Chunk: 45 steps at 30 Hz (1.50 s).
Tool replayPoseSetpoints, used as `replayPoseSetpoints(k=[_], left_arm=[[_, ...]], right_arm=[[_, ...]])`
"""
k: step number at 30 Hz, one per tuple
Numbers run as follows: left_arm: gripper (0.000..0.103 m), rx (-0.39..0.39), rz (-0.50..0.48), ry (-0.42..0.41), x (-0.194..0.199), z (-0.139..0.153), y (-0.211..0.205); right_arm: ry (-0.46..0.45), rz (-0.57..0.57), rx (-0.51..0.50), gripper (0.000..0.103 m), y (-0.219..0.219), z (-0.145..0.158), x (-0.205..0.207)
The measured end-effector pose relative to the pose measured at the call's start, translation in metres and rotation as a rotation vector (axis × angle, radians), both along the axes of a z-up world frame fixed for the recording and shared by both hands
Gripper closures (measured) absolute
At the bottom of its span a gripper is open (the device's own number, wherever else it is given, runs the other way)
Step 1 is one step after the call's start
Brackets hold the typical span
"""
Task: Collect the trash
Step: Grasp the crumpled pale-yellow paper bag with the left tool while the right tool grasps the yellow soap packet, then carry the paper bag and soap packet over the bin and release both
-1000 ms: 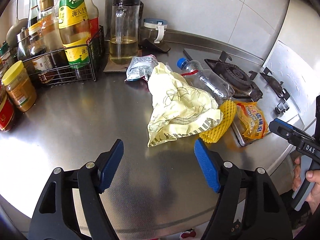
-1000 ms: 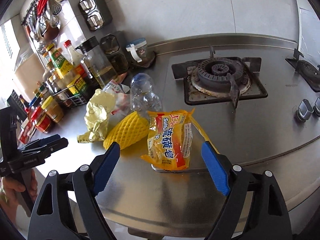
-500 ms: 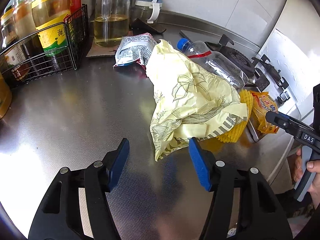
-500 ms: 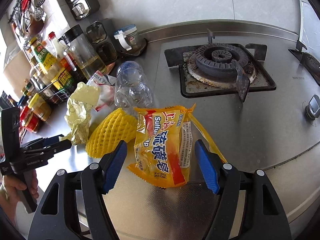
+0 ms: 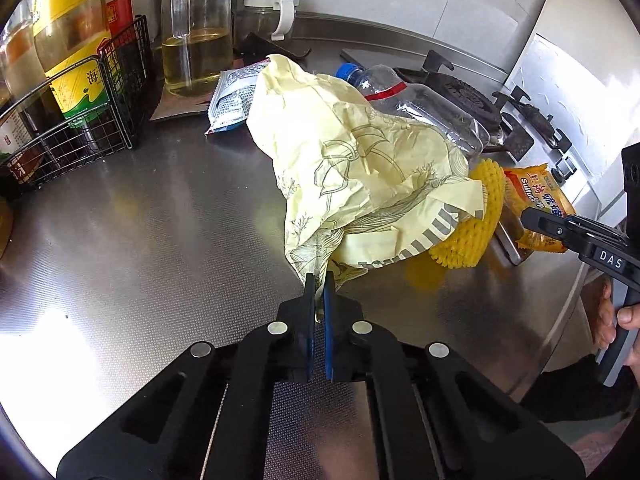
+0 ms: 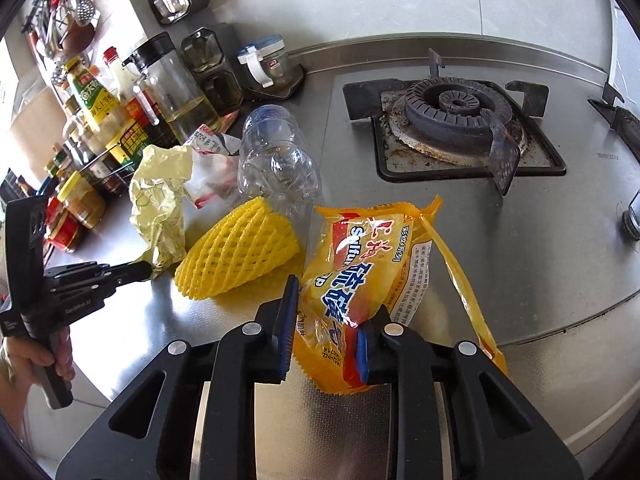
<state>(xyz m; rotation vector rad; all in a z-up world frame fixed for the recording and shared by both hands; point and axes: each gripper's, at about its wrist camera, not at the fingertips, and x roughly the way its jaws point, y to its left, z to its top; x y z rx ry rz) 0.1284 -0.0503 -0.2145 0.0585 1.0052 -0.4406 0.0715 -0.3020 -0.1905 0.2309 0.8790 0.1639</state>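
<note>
Steel counter (image 5: 140,220), five trash items; left gripper (image 5: 319,286) clamping paper wrapper (image 5: 360,168), right gripper (image 6: 326,320) closing around soap packet (image 6: 360,276)

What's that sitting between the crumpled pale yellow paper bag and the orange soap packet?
A yellow foam fruit net lies between the paper bag and the soap packet, seen in both wrist views.

A crumpled pale-yellow paper wrapper printed with line-drawn leaves (image 5: 360,168) is heaped on the steel counter, its near corner pinched between blue pads. Behind it a clear, empty plastic bottle with a blue cap (image 5: 420,104) lies on its side — a silver-and-red foil packet (image 5: 234,100) sits flat to its left. A yellow foam fruit net (image 6: 240,256) lies beside an orange-yellow soap packet (image 6: 368,268), the packet tilted up — squeezed at its lower end.
</note>
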Motion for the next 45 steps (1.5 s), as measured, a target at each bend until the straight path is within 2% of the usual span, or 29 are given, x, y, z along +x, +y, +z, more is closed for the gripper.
replayPoseSetpoints(k=[11, 18, 25, 37, 41, 45], left_arm=[[0.103, 0.011, 0.081, -0.083, -0.047, 0.035, 0.016], [0.103, 0.021, 0.146, -0.116, -0.099, 0.055, 0.025], [0.103, 0.015, 0.228, -0.115, -0.159, 0.056, 0.037], [0.103, -0.002, 0.375, -0.039, -0.26, 0.029, 0.063], [0.103, -0.012, 0.411, 0.031, -0.28, 0.0, 0.071], [0.103, -0.037, 0.433, 0.116, -0.286, -0.038, 0.074]], right_arm=[[-0.082, 0.056, 0.024, 0.079, 0.007, 0.028, -0.033], [-0.113, 0.175, 0.046, 0.079, 0.029, 0.04, -0.069], [-0.085, 0.319, 0.057, 0.079, 0.061, 0.032, -0.106], [0.024, 0.551, 0.062, 0.079, 0.11, -0.007, -0.168], [0.105, 0.595, 0.052, 0.079, 0.124, -0.037, -0.182], [0.198, 0.605, 0.026, 0.079, 0.134, -0.08, -0.185]])
